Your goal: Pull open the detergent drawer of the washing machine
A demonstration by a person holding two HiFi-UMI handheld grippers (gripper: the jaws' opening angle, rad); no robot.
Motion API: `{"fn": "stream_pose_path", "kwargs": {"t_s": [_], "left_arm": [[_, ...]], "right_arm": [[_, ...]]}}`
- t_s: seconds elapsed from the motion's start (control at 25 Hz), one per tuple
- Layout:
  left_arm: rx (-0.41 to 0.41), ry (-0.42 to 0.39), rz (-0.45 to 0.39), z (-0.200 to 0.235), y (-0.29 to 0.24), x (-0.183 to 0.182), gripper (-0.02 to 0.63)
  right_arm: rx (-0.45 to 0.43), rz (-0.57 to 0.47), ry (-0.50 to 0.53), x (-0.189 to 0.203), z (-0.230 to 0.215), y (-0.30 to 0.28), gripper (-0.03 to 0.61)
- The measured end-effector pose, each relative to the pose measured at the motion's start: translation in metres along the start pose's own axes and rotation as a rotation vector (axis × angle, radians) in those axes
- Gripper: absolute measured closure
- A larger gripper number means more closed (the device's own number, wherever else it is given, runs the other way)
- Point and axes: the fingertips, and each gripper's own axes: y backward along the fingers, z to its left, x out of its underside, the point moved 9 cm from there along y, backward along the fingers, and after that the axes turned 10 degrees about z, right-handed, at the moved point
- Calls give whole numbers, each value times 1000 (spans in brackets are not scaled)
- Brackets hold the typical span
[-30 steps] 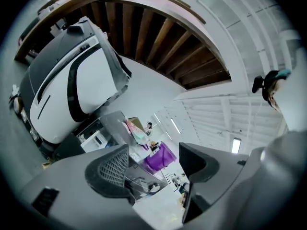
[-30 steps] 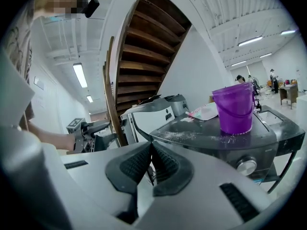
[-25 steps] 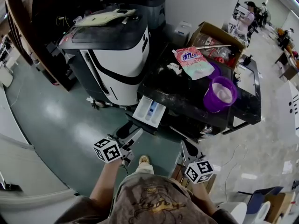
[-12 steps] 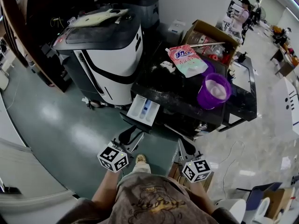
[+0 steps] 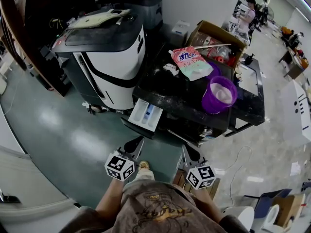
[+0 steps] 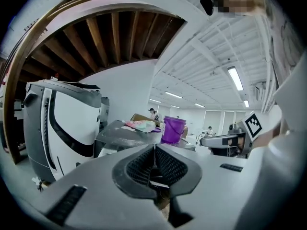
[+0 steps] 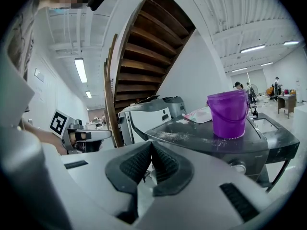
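— Is the white plastic detergent drawer (image 5: 146, 114) out of the black flat-topped washing machine (image 5: 170, 89)?

— It looks so. It juts well out from the machine's front, at the left corner, with its compartments open to view from above. The pull seems done.

— And the person's grippers?

— Neither touches it. The left gripper (image 5: 137, 141) and the right gripper (image 5: 187, 150) hang below the drawer, apart from it, each with its jaws pressed together on nothing.

— Anything left?

— Probably not. The purple plastic bucket (image 5: 219, 93) and the pink detergent pouch (image 5: 190, 62) sit on the machine's top.
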Motion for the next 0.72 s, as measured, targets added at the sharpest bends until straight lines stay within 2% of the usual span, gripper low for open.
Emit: {"fn": "stream_pose_path", "kwargs": {"t_s": [0.28, 0.72], "left_arm": [[-40, 35, 10, 6, -4, 15, 592], [-54, 62, -17, 11, -4, 7, 592]], "right_arm": [[16, 20, 4, 7, -3, -2, 575], [14, 24, 7, 4, -3, -6, 577]]}}
